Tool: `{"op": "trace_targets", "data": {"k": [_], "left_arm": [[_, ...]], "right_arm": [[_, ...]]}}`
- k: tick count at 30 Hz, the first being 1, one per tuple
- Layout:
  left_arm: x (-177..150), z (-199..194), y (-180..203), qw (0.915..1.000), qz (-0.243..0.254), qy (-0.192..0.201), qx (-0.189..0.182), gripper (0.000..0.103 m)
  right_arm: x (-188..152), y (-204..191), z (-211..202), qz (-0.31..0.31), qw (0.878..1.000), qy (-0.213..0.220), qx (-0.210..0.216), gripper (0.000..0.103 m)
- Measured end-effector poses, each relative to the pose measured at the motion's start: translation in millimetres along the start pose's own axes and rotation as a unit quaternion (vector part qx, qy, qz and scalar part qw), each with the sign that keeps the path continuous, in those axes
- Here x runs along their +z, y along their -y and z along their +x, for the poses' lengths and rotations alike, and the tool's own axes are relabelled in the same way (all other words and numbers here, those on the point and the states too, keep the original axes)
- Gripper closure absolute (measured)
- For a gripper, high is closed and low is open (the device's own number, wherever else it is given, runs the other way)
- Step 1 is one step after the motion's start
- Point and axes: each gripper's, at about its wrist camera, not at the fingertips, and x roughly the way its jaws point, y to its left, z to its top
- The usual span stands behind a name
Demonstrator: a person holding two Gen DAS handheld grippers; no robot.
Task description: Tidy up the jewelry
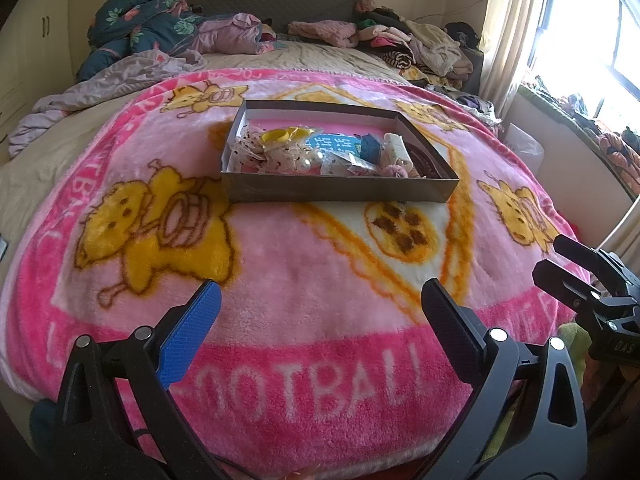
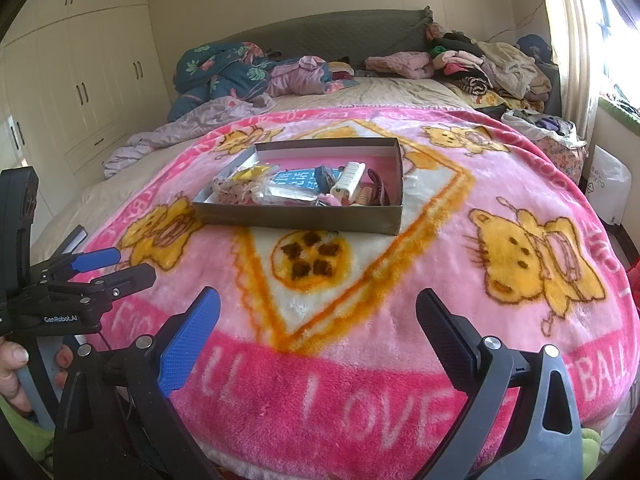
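Observation:
A shallow grey cardboard box [image 1: 340, 190] [image 2: 296, 216] sits in the middle of a pink cartoon blanket [image 1: 296, 280] [image 2: 400, 280] on the bed. It holds a jumble: a yellow ring-shaped piece [image 1: 280, 135], pearly beads [image 1: 306, 164], a blue card [image 2: 294, 180], a white comb-like clip [image 2: 349, 178] and lacy bits. My left gripper [image 1: 320, 320] is open over the blanket's near edge, well short of the box, holding nothing. My right gripper [image 2: 318, 324] is open too and empty, beside it on the right, equally far back.
Heaps of clothes and bedding [image 1: 148, 28] [image 2: 480, 64] lie along the headboard. White wardrobes [image 2: 80, 92] stand left, a bright window [image 1: 592, 40] and curtain to the right. A white bag [image 2: 606, 188] stands on the floor by the bed. A hand [image 2: 12, 376] grips the left tool's handle.

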Motion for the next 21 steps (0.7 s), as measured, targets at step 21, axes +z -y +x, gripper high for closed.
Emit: {"op": "trace_targets", "data": {"k": [21], "left_arm": [[-3,2,-1,0.9999,-0.001,-0.010,-0.004,0.009]], "right_arm": [[3,12,-3,0.005,1.000,0.008,-0.007,0.005]]}}
